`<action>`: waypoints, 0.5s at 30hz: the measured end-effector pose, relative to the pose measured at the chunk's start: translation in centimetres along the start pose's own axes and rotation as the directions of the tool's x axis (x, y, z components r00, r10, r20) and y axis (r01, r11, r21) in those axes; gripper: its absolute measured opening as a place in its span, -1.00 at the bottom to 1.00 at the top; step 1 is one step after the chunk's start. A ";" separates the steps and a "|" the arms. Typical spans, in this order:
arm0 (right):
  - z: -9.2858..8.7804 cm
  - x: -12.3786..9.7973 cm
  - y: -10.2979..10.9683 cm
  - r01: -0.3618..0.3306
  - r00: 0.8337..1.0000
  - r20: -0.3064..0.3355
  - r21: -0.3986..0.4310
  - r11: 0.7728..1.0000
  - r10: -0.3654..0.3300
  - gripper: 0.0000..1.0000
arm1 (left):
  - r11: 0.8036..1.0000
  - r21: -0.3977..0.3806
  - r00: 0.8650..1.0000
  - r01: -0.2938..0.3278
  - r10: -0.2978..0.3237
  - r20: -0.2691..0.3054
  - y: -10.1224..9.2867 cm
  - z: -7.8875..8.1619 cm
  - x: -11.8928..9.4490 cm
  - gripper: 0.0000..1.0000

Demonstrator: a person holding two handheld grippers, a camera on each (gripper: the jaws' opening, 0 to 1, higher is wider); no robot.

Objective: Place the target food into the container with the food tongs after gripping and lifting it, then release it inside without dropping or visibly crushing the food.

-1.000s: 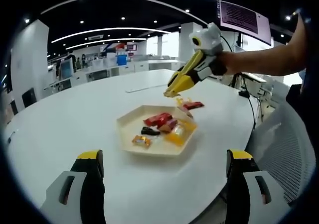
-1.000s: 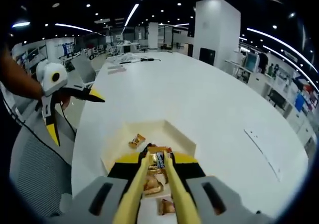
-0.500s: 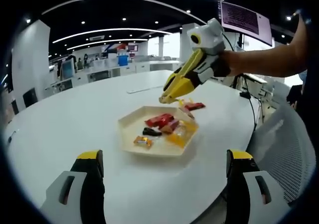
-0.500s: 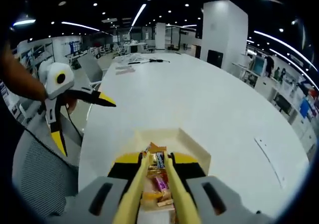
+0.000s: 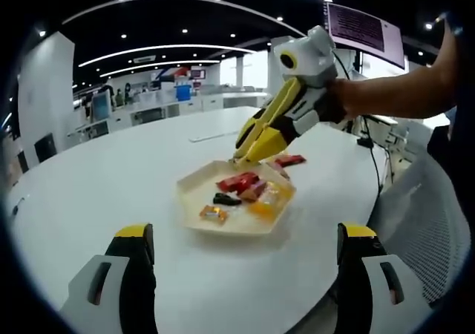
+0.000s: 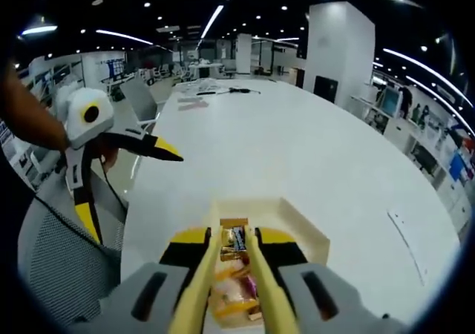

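One snack bar [image 6: 237,237] lengthwise betw. tongs [image 6: 235,239]

A broad white surface [image 5: 96,193] is carrying a pale, angular tray [image 5: 191,194], which is sitting near the rounded edge. Just beside the tray, on its far side, a red wrapper [image 5: 290,159] is lying directly on the surface. Well beyond the tray, a flat white strip [image 5: 211,134] is resting. In the right gripper view, dark items [image 6: 223,90] are lying at the surface's far end, well apart from the tray [image 6: 297,219].
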State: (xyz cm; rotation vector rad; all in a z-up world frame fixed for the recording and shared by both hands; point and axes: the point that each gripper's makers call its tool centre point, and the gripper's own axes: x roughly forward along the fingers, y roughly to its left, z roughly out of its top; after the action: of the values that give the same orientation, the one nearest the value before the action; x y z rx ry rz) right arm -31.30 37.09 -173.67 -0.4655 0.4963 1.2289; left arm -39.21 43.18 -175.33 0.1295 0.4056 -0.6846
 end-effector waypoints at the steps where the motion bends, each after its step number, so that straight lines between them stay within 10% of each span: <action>1: 0.0 0.0 -0.1 0.001 1.000 0.002 0.003 1.000 -0.001 -0.53 | 1.000 0.002 1.000 -0.001 0.001 0.000 0.0 0.0 0.0 0.99; 15: -0.5 -1.3 -0.3 0.019 0.998 0.064 0.026 0.999 -0.021 -0.45 | 1.000 -0.004 1.000 -0.001 0.001 0.009 0.1 0.1 0.0 0.99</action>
State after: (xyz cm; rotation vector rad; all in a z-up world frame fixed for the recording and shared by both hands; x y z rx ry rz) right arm -31.45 35.68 -173.29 -0.4073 0.4509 1.2131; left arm -39.10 43.23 -175.22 0.1224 0.3987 -0.6835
